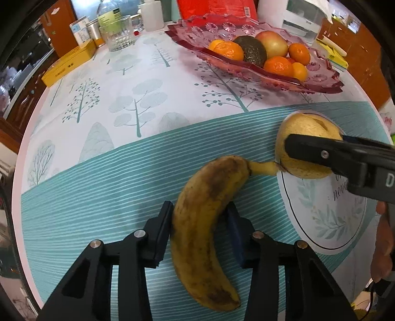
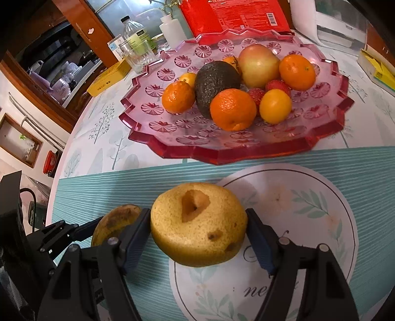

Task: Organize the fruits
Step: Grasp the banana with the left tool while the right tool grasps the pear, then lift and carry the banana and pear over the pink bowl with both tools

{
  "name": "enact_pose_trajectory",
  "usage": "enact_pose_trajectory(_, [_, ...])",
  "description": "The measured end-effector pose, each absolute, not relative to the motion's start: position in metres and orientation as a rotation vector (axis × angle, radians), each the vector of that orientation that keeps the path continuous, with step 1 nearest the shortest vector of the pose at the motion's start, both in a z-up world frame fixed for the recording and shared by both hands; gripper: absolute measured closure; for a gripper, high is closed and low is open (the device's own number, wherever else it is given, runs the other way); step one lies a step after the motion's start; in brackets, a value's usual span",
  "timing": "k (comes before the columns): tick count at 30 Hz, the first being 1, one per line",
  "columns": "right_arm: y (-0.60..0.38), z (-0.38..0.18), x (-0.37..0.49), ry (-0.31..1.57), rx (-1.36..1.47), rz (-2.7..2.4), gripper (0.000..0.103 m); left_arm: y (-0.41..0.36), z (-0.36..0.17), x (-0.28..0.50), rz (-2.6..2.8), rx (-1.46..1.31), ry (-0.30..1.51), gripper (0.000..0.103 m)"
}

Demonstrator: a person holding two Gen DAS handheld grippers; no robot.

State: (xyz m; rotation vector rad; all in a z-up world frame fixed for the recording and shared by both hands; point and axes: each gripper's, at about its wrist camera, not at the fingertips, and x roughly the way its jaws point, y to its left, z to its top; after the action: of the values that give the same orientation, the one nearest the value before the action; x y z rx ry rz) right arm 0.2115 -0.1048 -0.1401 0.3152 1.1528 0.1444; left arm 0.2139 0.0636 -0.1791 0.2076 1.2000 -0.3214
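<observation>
1. The left gripper (image 1: 198,230) points steeply down at the table; its two black fingers have closed in on the brown-spotted yellow banana (image 1: 205,227), one pad pressed against each side of its middle.
2. The banana lies on the teal striped band of the tablecloth (image 1: 98,187) near the table's front edge, with its stem touching the pear.
3. The right gripper (image 2: 197,237) brackets the speckled yellow pear (image 2: 197,224): both blue-padded fingers sit against the fruit's flanks, the jaws standing wide because the pear is wide.
4. The pear rests at the rim of a white round printed patch with leaf drawings (image 2: 308,222) on the cloth, just right of the banana.
5. The pink cut-glass scalloped platter (image 2: 153,138) stands farther back on the tree-printed part of the cloth, well apart from both grippers.
6. It holds several orange mandarins (image 2: 233,108), a dark green avocado (image 2: 214,84), a yellow-red apple (image 2: 258,65) and red strawberries (image 2: 277,85).
7. At the table's far edge stand a clear drinking glass (image 1: 118,33), a flat yellow box (image 1: 69,63) and a red packet (image 2: 232,14).
</observation>
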Motion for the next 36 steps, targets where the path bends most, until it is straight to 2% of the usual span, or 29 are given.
enact_pose_trajectory(16, [-0.122, -0.101, 0.178, 1.062, 0.287, 0.190, 0.028, 0.079, -0.145, 0.194, -0.270, 0.030, 1.163, 0.067])
enact_pose_trajectory(36, [-0.149, -0.045, 0.164, 0.951, 0.247, 0.229, 0.028, 0.041, -0.068, 0.192, -0.310, 0.009, 1.064, 0.069])
